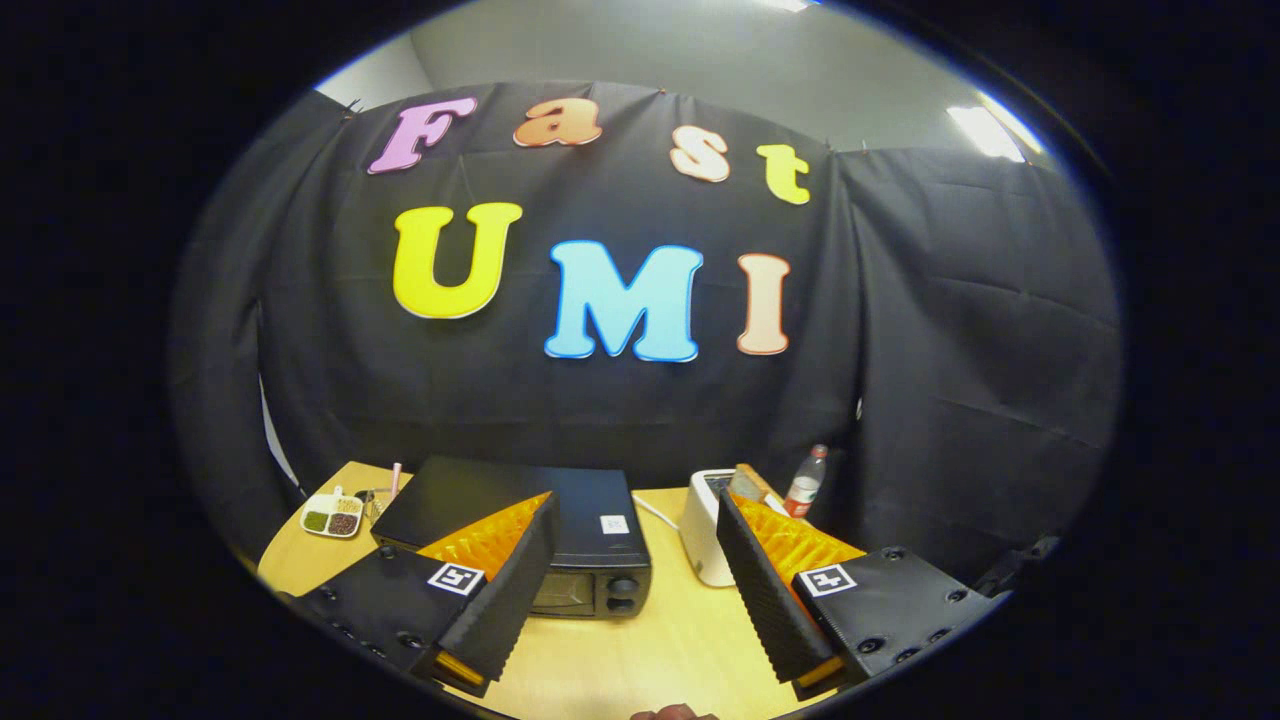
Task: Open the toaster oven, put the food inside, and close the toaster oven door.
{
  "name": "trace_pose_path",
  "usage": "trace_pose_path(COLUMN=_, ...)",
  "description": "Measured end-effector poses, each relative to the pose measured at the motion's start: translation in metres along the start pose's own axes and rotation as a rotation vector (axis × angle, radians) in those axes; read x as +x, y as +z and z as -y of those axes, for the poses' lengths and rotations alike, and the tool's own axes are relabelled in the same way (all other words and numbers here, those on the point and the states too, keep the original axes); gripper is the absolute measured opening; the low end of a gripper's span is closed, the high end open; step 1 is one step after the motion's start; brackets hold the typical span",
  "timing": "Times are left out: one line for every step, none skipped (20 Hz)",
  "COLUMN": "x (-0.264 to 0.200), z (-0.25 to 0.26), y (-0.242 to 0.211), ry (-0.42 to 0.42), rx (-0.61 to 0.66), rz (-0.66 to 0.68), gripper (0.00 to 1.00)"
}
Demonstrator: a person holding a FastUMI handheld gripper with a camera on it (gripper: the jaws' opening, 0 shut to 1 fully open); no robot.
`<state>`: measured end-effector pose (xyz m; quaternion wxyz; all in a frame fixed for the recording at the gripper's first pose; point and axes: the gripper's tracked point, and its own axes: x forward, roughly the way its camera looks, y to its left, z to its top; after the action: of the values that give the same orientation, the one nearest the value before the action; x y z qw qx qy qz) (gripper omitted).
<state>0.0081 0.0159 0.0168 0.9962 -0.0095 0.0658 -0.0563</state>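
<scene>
Gripper [632,560] jaws held wide apart, gripping nothing, above the counter [640,650]; the closed toaster oven [590,560] sits just beyond them.

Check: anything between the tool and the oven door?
Nothing visible. The tool is open above bare table, with the oven just ahead, partly behind the left finger. The toaster stands off to the oven's right.

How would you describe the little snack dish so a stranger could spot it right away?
Start at the black toaster oven on the wooden table, ahead of the open gripper fingers. Beyond the oven's far corner, near a pink stick, lies a white divided dish, the one thing holding separate green and brown fillings.
</scene>
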Motion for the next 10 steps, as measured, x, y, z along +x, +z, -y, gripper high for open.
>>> trace_pose_path(x=-0.006, z=0.015, y=0.001, ry=-0.02, rx=0.002, rz=0.015, gripper=0.98)
trace_pose_path(x=-0.011, z=0.026, y=0.001, ry=-0.044, rx=0.008, rz=0.011, gripper=0.98)
trace_pose_path(x=-0.017, z=0.034, y=-0.001, ry=-0.058, rx=0.019, rz=0.01, gripper=0.98)
trace_pose_path(x=-0.021, z=0.04, y=-0.001, ry=-0.058, rx=0.03, rz=0.015, gripper=0.98)
trace_pose_path(x=-0.023, z=0.045, y=0.0, ry=-0.052, rx=0.032, rz=0.026, gripper=0.98)
trace_pose_path(x=-0.024, z=0.049, y=-0.001, ry=-0.05, rx=0.022, rz=0.039, gripper=0.98)
trace_pose_path(x=-0.021, z=0.053, y=-0.002, ry=-0.048, rx=0.01, rz=0.045, gripper=0.98)
trace_pose_path(x=-0.016, z=0.054, y=-0.005, ry=-0.038, rx=0.001, rz=0.041, gripper=0.98)
trace_pose_path(x=-0.012, z=0.052, y=-0.007, ry=-0.017, rx=-0.007, rz=0.029, gripper=0.98)
trace_pose_path(x=-0.007, z=0.049, y=-0.006, ry=0.012, rx=-0.009, rz=0.02, gripper=0.98)
